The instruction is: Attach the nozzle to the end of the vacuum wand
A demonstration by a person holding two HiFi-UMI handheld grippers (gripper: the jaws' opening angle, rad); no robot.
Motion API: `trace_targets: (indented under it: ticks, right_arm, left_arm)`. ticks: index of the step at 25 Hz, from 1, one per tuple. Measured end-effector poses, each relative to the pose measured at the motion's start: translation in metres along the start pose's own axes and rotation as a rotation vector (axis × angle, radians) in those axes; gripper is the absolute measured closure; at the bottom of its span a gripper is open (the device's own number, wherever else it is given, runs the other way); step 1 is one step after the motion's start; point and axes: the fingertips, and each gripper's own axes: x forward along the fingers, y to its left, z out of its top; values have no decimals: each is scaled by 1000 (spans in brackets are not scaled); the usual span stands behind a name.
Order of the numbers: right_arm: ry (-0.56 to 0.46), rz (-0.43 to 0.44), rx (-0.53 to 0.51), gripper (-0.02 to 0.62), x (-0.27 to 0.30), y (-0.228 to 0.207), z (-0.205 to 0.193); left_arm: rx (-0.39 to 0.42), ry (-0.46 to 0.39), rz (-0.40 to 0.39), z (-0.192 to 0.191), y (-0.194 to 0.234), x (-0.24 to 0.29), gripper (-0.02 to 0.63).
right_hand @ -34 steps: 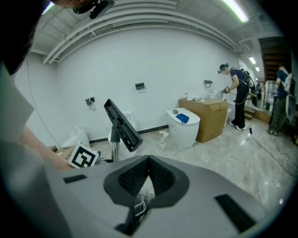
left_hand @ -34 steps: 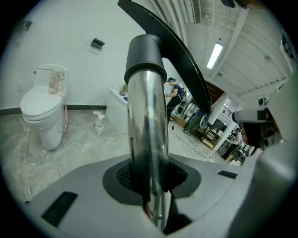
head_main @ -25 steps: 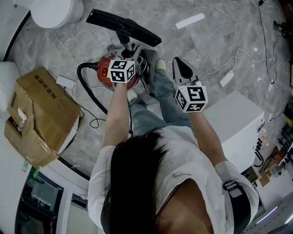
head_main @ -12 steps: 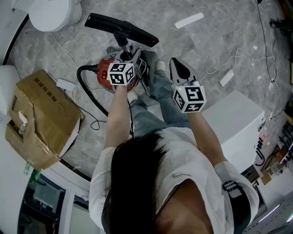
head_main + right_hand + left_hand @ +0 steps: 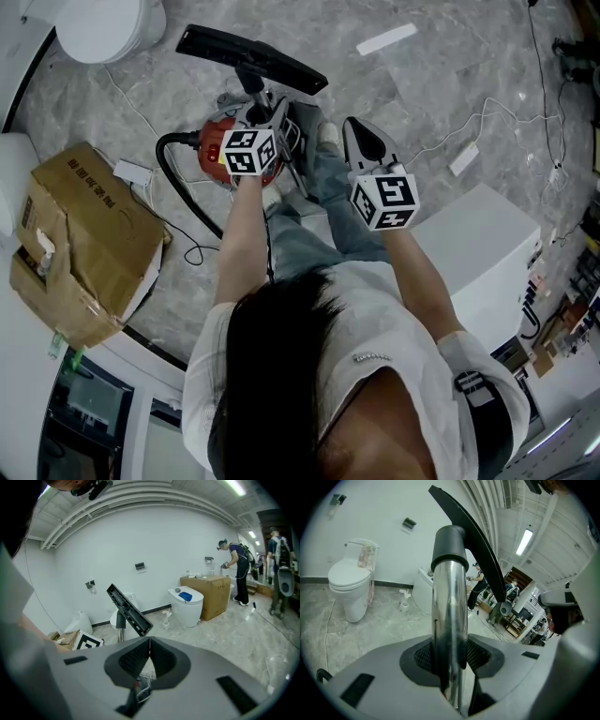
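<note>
Barely anything moved: left gripper (image 5: 451,677) clamped the wand (image 5: 449,597) below the nozzle (image 5: 251,58), right gripper (image 5: 149,649) shut empty; a slackening grip could topple the wand.

In the head view the right gripper (image 5: 356,133) has slid a little to the left. It now sits closer to the left gripper (image 5: 261,112). The left gripper's jaws have spread a bit wider than before around the shiny metal vacuum wand (image 5: 449,620) that stands between them.
</note>
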Motion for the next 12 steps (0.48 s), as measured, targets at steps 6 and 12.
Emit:
trace_targets:
  ticks: [6,12]
  right_arm:
    - [-2,8,-4,581,5,1,3]
    - [10,-1,-2,581,6,-2,0]
  left_arm:
    - [-12,6,22,-3,7,3,500]
    - [-11,12,13,-4,7,4,502]
